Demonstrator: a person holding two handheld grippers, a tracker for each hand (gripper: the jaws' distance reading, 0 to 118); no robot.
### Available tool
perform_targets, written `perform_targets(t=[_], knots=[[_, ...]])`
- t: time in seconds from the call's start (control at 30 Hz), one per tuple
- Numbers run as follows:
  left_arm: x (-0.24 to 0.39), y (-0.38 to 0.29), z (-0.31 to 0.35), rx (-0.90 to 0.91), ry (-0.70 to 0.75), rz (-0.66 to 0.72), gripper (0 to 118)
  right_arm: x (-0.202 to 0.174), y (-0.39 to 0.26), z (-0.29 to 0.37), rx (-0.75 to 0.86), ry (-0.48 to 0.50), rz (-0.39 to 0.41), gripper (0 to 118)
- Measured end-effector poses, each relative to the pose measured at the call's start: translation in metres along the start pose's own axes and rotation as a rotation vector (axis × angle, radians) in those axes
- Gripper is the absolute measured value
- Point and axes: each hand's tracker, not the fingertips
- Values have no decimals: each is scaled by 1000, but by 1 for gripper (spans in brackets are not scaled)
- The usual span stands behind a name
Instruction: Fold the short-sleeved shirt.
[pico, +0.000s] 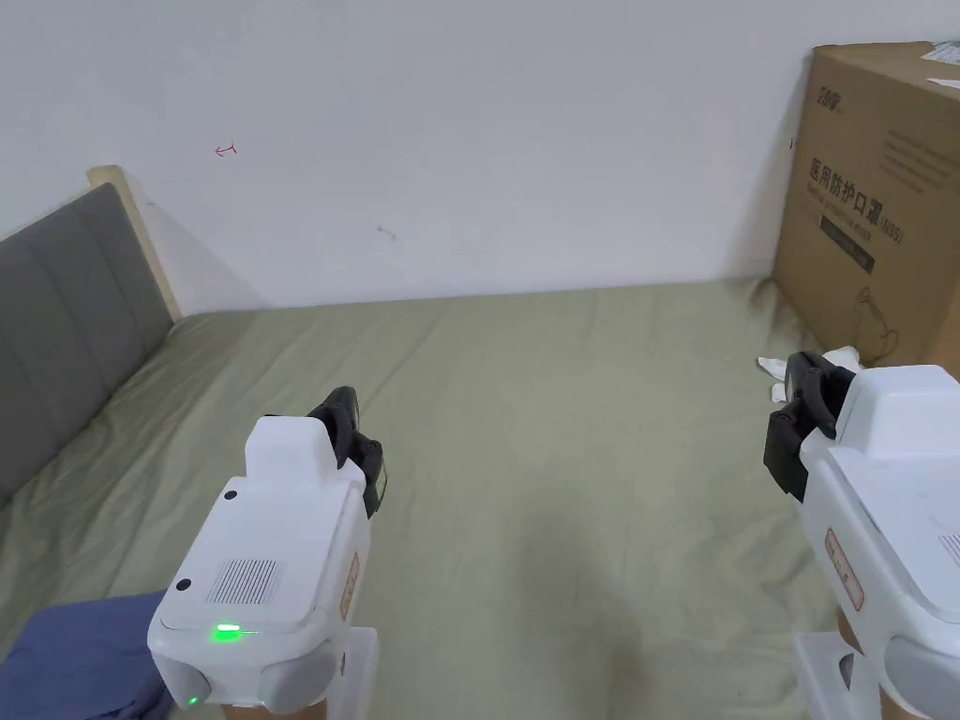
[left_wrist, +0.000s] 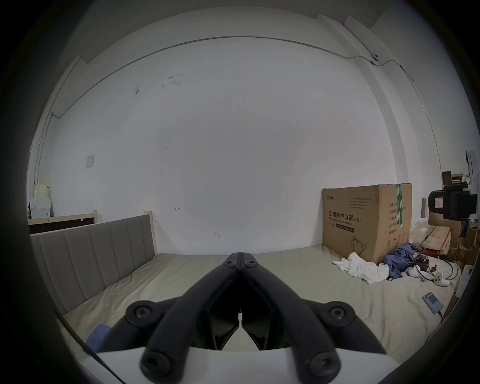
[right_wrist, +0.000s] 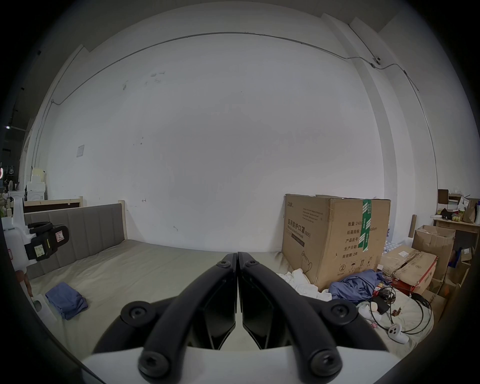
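Blue cloth, the folded short-sleeved shirt (right_wrist: 67, 303), lies on the bed (pico: 581, 487) near its front left edge, just beside the left gripper (pico: 349, 412) as the head view shows it, where a corner of the same blue fabric peeks out at the lower left. Neither gripper touches the shirt. Both are held above the pale green sheet, well apart from each other, pointing toward the white wall (pico: 487, 141). In the left gripper view the black fingers (left_wrist: 235, 259) meet at their tips with nothing between them, and in the right gripper view the right gripper (right_wrist: 237, 256) shows its fingers pressed together in the same way, empty. A grey padded headboard (pico: 66, 309) runs along the left side of the bed. At the far right corner stands a large cardboard box (right_wrist: 335, 239) sealed with green tape, and at its foot lie a crumpled white cloth (left_wrist: 363, 270) and a second heap of blue fabric (right_wrist: 355, 284), apart from the folded one. Beside that heap are tangled black cables (right_wrist: 405, 309) and a white handheld controller (right_wrist: 397, 333). More cardboard boxes are stacked beyond the bed on the right.
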Motion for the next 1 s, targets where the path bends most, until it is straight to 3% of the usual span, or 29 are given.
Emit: perform_targets(t=[1.0], knots=[[-6, 0, 2, -3, 2, 3, 0, -1, 1, 0, 8, 6, 11, 0]])
